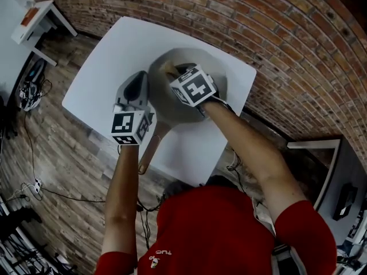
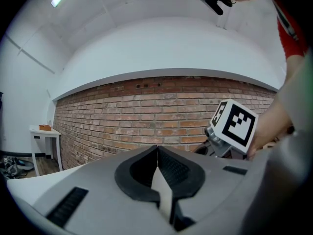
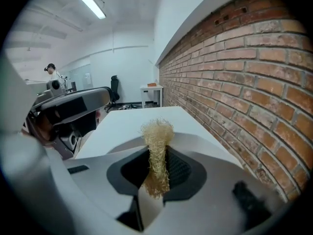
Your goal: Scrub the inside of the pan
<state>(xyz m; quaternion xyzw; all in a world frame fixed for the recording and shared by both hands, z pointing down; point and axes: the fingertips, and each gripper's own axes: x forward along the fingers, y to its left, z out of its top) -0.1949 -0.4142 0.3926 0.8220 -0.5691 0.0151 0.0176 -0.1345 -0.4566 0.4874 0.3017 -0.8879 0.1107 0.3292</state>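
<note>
A grey pan (image 1: 166,105) with a wooden handle (image 1: 150,146) lies on the white table (image 1: 114,56). My right gripper (image 1: 178,72) hovers over the pan's inside, shut on a straw-coloured fibre scrubber (image 1: 168,67). In the right gripper view the scrubber (image 3: 157,136) sticks out between the shut jaws of my right gripper (image 3: 157,155). My left gripper (image 1: 140,78) sits at the pan's left rim, above the handle's root. In its own view the left gripper (image 2: 157,153) has its jaws pressed together with nothing visible between them. The right gripper's marker cube (image 2: 234,124) shows to its right.
A brick wall (image 1: 287,33) runs close behind the table. A small white side table (image 1: 34,19) stands at the far left, with cables (image 1: 28,90) on the wooden floor. My arms reach in from the table's near edge.
</note>
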